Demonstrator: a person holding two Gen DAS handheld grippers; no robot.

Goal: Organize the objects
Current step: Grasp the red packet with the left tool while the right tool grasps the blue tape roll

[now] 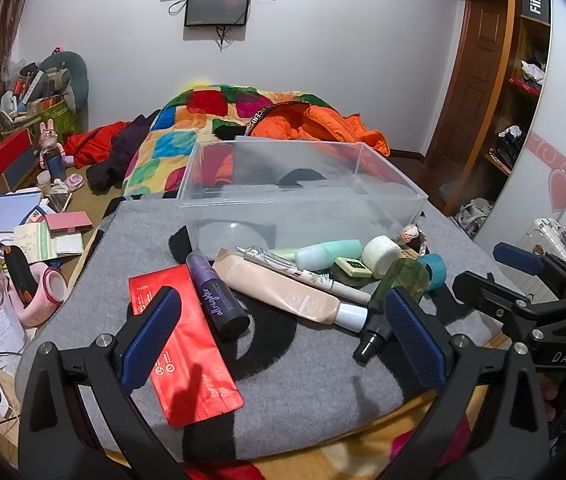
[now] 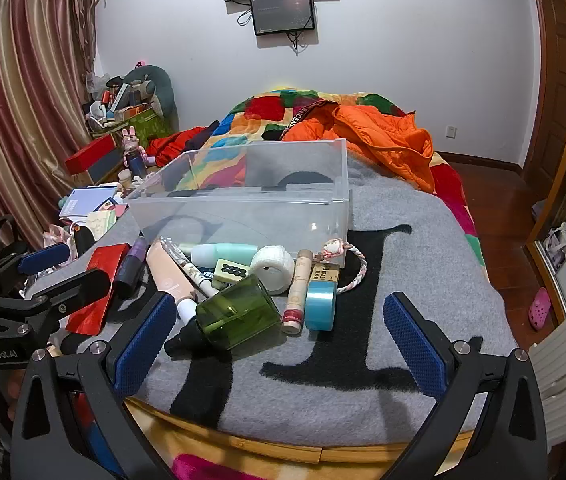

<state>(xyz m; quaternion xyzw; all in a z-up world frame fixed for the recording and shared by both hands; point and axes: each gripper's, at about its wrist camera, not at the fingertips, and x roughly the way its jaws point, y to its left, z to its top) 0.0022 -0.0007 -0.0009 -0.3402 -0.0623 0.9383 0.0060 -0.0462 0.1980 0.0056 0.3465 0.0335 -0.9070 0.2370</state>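
Note:
A clear plastic bin [image 1: 219, 184] [image 2: 339, 168] stands empty on a grey blanket [image 1: 303, 392] [image 2: 423, 264]. In front of it lie a red sachet [image 1: 195, 356], a purple bottle [image 1: 217, 300], a peach tube [image 1: 283, 292], a pen [image 1: 311, 276], a mint bottle [image 1: 329, 254], a white tape roll [image 2: 273, 264], a green spray bottle [image 2: 235, 316] and a blue tape roll [image 2: 320, 305]. My left gripper [image 1: 279, 320] is open above the sachet and tube. My right gripper [image 2: 279, 324] is open around the green bottle and blue tape.
A colourful quilt [image 1: 187, 120] and an orange jacket [image 2: 383, 136] lie behind the bin. Clutter of books and boxes [image 1: 35, 232] fills the left side. A wardrobe [image 1: 523, 100] stands on the right. The bed's wooden edge [image 2: 283, 448] runs near me.

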